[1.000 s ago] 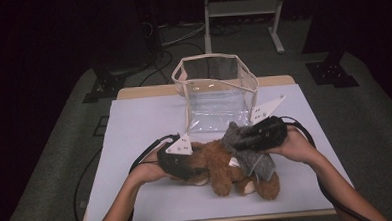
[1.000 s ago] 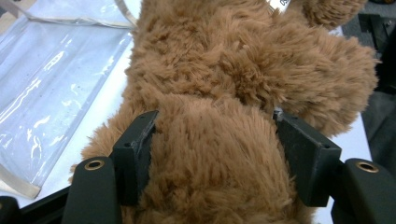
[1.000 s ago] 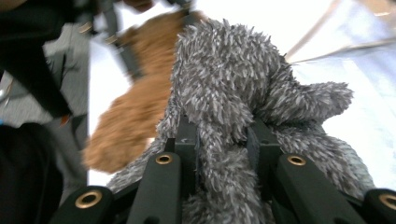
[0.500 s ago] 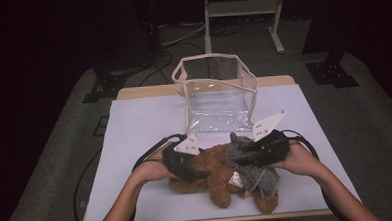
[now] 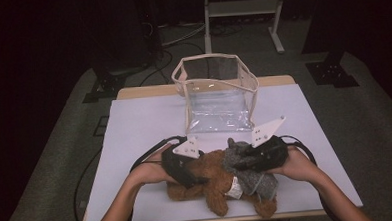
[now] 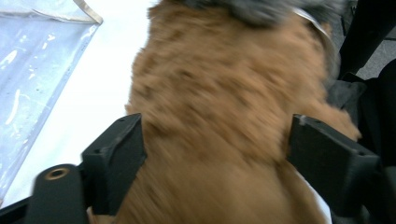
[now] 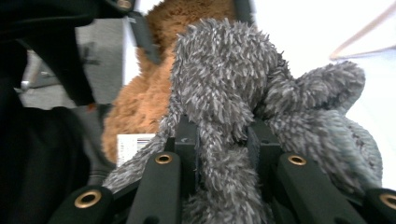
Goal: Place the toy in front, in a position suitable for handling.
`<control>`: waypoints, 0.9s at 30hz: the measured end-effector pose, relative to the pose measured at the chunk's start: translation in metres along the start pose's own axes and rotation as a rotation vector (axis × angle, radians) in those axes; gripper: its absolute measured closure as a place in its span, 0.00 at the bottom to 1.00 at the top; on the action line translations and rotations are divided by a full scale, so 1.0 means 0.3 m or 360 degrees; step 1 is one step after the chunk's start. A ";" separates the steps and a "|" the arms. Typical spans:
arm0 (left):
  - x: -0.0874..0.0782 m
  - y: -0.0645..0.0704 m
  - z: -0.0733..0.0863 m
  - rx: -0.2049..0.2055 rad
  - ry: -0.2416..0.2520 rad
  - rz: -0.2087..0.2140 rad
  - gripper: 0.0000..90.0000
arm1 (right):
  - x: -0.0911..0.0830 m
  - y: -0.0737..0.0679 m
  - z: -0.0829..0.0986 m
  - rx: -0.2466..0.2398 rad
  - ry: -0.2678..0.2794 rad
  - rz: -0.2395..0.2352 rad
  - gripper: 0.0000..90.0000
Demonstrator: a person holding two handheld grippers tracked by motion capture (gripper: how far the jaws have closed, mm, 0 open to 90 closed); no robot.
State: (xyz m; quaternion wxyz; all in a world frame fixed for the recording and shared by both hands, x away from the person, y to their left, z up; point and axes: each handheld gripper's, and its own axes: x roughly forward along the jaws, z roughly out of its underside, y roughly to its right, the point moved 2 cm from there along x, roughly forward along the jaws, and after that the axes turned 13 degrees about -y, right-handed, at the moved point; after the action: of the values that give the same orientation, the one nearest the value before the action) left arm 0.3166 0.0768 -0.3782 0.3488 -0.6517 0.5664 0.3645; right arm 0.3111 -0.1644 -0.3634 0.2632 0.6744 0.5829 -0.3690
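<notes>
while both hands sit low at the near edge of the white table (image 5: 134,123), the two soft toys are lying bunched together right between them: a brown teddy bear (image 5: 212,187) stretched across the table, and a grey plush toy (image 5: 252,180) draped over its right side, the two touching. the left gripper (image 5: 194,178) is down on the bear's left end, and in the left gripper view its jaws stand wide apart on either side of the brown fur (image 6: 224,107), so it's spread around the bear and not squeezing it much from what i can see, though that view is pretty blurry. the right gripper (image 5: 241,161) sits on top of the grey toy, and in the right gripper view the jaws are pressed in on a fold of the grey fuzz (image 7: 224,93), pinching it, with the bear showing behind and a white tag (image 7: 133,147) sticking out lower left. further back on the table, well apart from the toys, a clear plastic bag (image 5: 216,97) with beige trim stands upright and open at the top. cables loop back from both grippers along the table. beyond the table there's a dark floor and the legs of a metal stand (image 5: 242,18).
</notes>
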 end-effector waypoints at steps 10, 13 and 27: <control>0.078 0.001 -0.085 0.0060 -0.0114 0.0100 0.06 | 0.002 -0.017 0.007 -0.0007 0.0000 -0.0011 0.78; 0.120 0.001 -0.115 0.0105 -0.0205 0.0100 0.04 | 0.010 -0.006 0.006 -0.0013 0.0009 -0.0011 0.78; 0.039 -0.034 -0.170 0.0180 0.0039 -0.0215 0.49 | -0.101 0.043 -0.015 0.0042 0.0051 0.0115 0.77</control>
State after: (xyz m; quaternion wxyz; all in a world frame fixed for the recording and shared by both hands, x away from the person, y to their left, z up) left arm 0.3320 0.0280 -0.3627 0.4021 -0.6721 0.5449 0.2996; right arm 0.3231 -0.1814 -0.3373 0.2580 0.7043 0.5574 -0.3560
